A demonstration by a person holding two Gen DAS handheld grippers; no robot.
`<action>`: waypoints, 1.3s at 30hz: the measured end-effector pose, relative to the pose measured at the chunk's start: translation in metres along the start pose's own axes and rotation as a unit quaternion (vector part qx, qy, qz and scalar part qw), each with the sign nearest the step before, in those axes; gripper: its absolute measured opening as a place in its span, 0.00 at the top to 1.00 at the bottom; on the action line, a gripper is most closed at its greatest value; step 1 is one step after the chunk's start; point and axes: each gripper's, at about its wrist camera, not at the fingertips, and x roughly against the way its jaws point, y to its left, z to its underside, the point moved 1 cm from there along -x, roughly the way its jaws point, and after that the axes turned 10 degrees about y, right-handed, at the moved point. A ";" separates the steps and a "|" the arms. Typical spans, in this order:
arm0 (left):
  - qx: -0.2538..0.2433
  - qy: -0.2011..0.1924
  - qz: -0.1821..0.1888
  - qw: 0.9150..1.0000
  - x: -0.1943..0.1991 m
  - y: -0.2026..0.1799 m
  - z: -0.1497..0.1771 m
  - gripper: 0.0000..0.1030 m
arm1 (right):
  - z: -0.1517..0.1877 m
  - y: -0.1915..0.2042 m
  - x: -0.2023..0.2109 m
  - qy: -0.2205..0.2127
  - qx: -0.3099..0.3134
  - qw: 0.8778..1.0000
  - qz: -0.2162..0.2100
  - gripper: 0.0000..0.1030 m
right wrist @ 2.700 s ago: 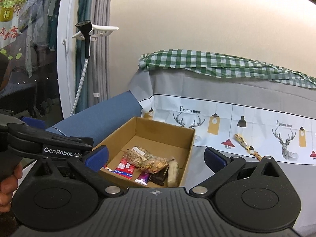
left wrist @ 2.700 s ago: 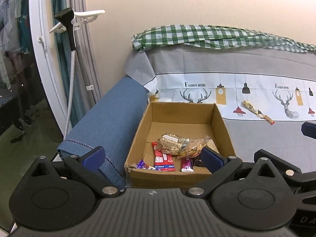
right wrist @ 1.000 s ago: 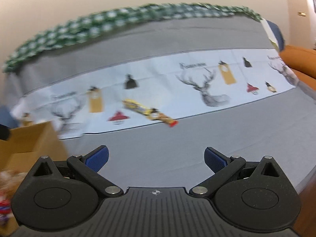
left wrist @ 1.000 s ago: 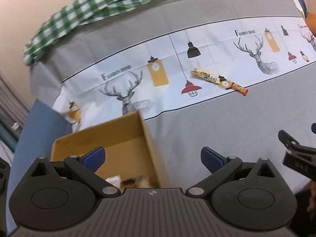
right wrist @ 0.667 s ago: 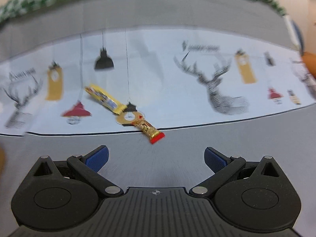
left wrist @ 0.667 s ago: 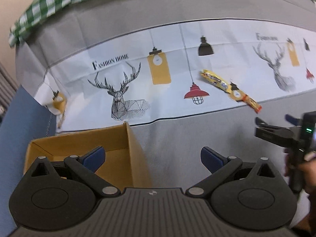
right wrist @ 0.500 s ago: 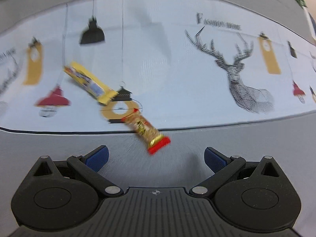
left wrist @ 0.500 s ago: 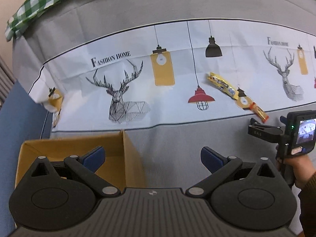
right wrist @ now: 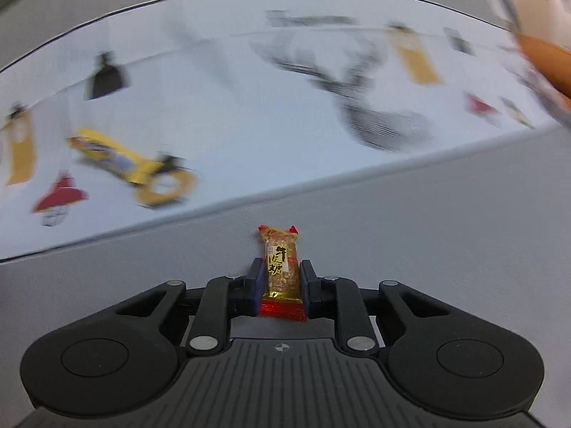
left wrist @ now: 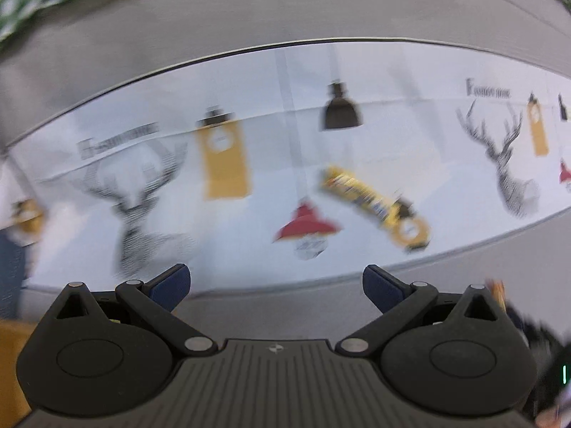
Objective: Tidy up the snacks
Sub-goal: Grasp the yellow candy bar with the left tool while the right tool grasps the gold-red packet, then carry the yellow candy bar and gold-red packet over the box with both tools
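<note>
Surface: bed sheet, grey with a white band of deer and lamp prints; green check cloth at the 11 o'clock corner of left view. Orange thing at 2 o'clock in right view, blurred. Yellow bar lies on the white band, 1 o'clock of left gripper. Left jaws apart, empty, pitched down at the sheet. Right gripper jaws closing, candy clamped between them, upright, over grey sheet.

Right gripper jaws closing, pads against red-gold candy. Yellow snack bar at ten o'clock on printed sheet, blurred.
</note>
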 end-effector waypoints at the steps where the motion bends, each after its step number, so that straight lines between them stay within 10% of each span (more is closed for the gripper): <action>1: 0.003 -0.002 0.009 1.000 -0.014 -0.011 -0.010 0.00 | 0.002 -0.010 0.002 0.001 -0.007 1.000 0.022 0.79; 8: 0.070 0.055 0.065 0.994 -0.124 -0.050 -0.074 0.00 | 0.008 -0.054 -0.005 -0.024 -0.023 0.999 0.038 0.70; 16: 0.106 0.073 0.039 0.991 -0.166 -0.068 -0.093 0.01 | 0.008 -0.070 -0.009 -0.033 -0.036 0.998 0.034 0.43; 17: 0.103 0.071 0.038 0.991 -0.164 -0.070 -0.093 0.17 | 0.008 -0.073 -0.008 -0.032 -0.044 0.998 0.028 0.43; 18: 0.095 0.065 0.040 0.993 -0.160 -0.071 -0.093 0.36 | 0.007 -0.072 -0.008 -0.030 -0.043 0.998 0.028 0.44; 19: 0.085 0.065 0.038 0.994 -0.155 -0.072 -0.094 0.84 | 0.008 -0.070 -0.007 -0.029 -0.037 0.998 0.031 0.51; 20: 0.075 0.066 0.029 0.995 -0.149 -0.073 -0.095 0.91 | 0.009 -0.067 -0.006 -0.029 -0.032 0.999 0.025 0.74; 29: 0.003 -0.030 0.026 0.999 -0.032 -0.049 -0.066 0.92 | 0.000 -0.065 0.020 -0.086 -0.049 0.995 0.015 0.82; 39: 0.000 -0.027 0.014 1.000 0.138 0.074 0.120 0.92 | 0.014 -0.047 0.088 -0.110 -0.061 0.992 -0.003 0.82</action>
